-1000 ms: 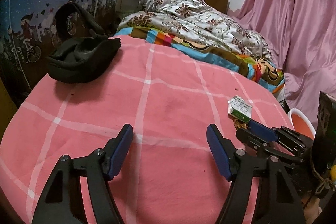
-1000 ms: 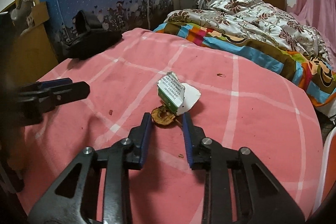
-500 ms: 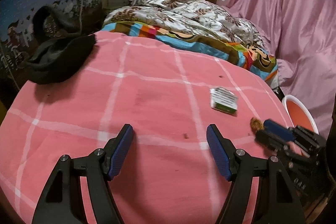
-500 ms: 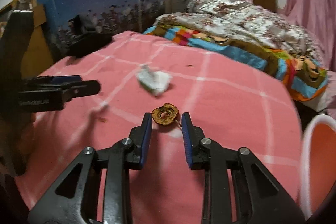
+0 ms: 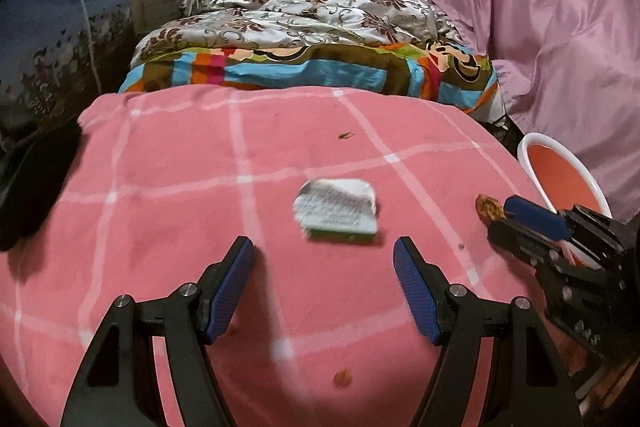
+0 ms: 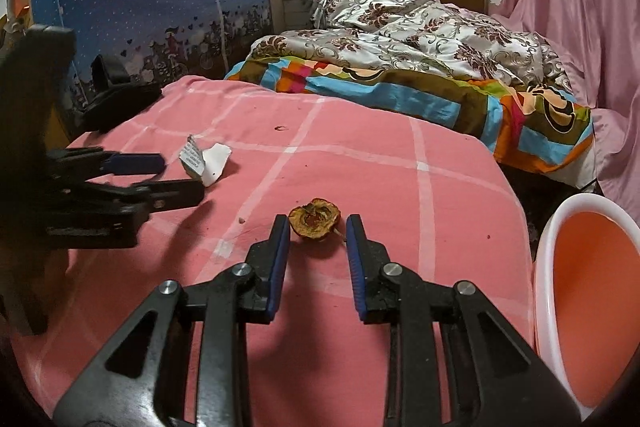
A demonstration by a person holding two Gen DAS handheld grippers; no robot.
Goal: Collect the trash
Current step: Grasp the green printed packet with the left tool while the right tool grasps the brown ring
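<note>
Between the blue-padded fingers of the right gripper (image 6: pixel 318 227), a dried, browned piece of fruit core (image 6: pixel 315 218) is being framed at the fingertips; the jaws are being held apart with a gap on each side of the core, so nothing is being squeezed, and the core is lying on the pink checked bedcover (image 6: pixel 400 187). Off to that gripper's left, the left gripper (image 6: pixel 160 175) is being held low over the same cover, its fingers spread wide and empty. Just ahead of the left gripper (image 5: pixel 324 255), a torn paper wrapper (image 5: pixel 336 209) with printed text and a green edge is lying on the cover, slightly blurred, beyond the fingertips and not being touched. A small brown crumb (image 5: pixel 343 377) is lying on the cover below the wrapper, between the finger arms in the left wrist view. At the right edge of the bed, beside the cover and lower than it, a white-rimmed bin with an orange inside (image 6: pixel 576 299) is standing open, with nothing being seen inside it. Farther back, a crumpled silver floral quilt (image 6: pixel 400 23) and a bright multicoloured blanket (image 6: pixel 380 87) are being piled across the bed. A dark piece of clothing (image 6: pixel 120 103) is lying at the far left corner of the cover, and pink drapes (image 6: pixel 580 7) are hanging along the right wall.
</note>
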